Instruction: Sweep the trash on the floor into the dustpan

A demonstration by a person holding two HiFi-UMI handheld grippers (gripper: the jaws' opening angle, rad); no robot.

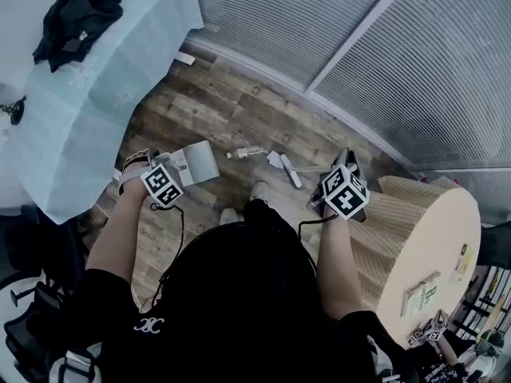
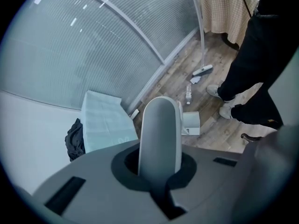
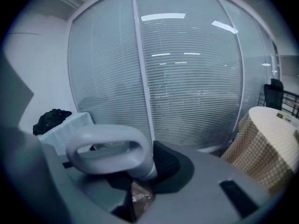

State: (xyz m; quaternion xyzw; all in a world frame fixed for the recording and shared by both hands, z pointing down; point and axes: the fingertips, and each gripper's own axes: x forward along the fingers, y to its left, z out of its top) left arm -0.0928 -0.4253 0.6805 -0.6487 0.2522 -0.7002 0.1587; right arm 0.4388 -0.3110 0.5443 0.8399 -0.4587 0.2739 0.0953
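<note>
At 9 o'clock in the head view, the left gripper (image 1: 164, 183) has its jaws clamped on the dustpan handle (image 2: 161, 139). The dustpan (image 1: 196, 163) appears to rest on the wood floor (image 1: 239, 118). Near 12 o'clock lie 2 bits of trash, a plastic bottle (image 1: 247, 152) and a paper scrap (image 1: 274, 159), just beside the broom head (image 1: 291, 171). At 3 o'clock the right gripper (image 1: 343, 191) pinches the broom's looped handle (image 3: 110, 153). A hard stroke could roll the round bottle past the pan's mouth, or a push could skid the pan backward.
</note>
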